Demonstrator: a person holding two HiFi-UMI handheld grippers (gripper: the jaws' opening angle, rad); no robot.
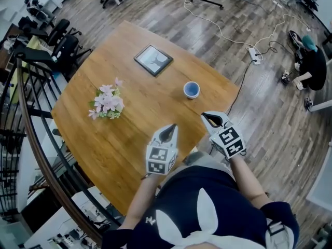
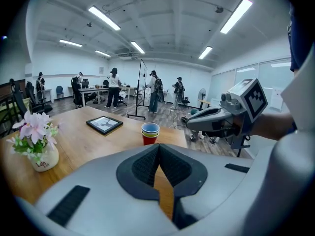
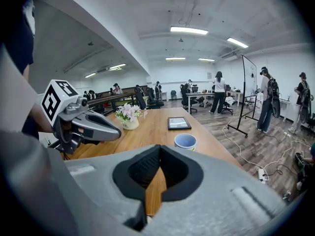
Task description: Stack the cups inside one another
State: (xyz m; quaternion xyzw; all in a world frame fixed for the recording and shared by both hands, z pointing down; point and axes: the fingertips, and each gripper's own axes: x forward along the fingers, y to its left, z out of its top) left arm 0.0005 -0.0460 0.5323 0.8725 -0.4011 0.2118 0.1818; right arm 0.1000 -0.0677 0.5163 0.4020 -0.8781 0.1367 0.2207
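1. State check: the left tongs [image 2: 158,149] are clenched, pads together with nothing between them. The right tongs [image 3: 160,154] are likewise clenched and empty. Both hang over the near edge of the tabletop [image 1: 137,123], close to the person's body and near each other
2. Location of the work item: the cup stack [image 2: 150,133] stands upright on the tabletop, well ahead of both tongs. The blue cup sits in the yellow one, which sits in the red one. No loose cup shows in any view, so the task appears complete
3. Hazard, tipping: the stack looks light and tall for its base. Any approach with clenched tongs pushes it instead of gripping it, and it is likely to topple or slide
4. Hazard, edge: in the head view the stack stands toward the right side of the tabletop. A sideways knock from the right tongs could send it to the floor
5. Hazard, separation: how firmly the cups are seated cannot be told. Lifting by the top rim could pull the blue cup free
6. Hazard, collision: a careless swing could strike one tool against the other
7. The flower pot [image 1: 107,105] and the picture frame [image 1: 153,60] stand well apart from the stack and are at low risk
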